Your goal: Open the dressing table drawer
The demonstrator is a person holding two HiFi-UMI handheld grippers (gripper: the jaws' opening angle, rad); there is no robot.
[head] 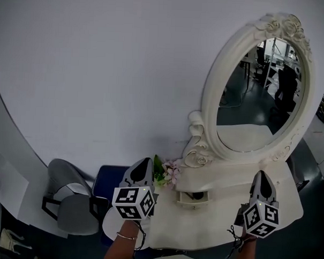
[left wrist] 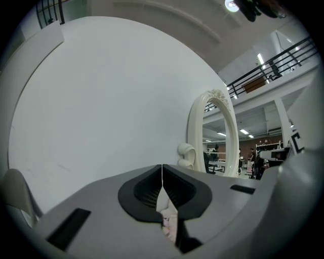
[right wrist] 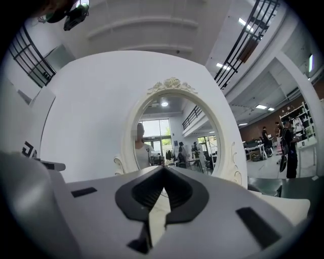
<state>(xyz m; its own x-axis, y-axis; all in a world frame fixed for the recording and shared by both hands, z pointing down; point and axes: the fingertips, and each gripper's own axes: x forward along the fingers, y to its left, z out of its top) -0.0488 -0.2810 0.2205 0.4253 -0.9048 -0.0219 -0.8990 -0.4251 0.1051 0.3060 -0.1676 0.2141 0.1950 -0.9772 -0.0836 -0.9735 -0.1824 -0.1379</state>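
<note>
I am holding the left gripper (head: 144, 162) and the right gripper (head: 262, 174) above the dressing table (head: 287, 204), both with jaws closed and gripping nothing; the drawer (head: 193, 198) is sitting between them under the mirror (head: 260, 98), pulled slightly open

Grey shells on left gripper (head: 144, 162) and right gripper (head: 262, 174), black ribbed jaw pads, black-and-white marker cubes, thin black cords; thin bracelet (head: 126, 236) at left wrist.

On the dressing table (head: 284, 204) the mirror (head: 257, 93) stands behind the drawer (head: 193, 198), flowers (head: 168, 172) at its left.
</note>
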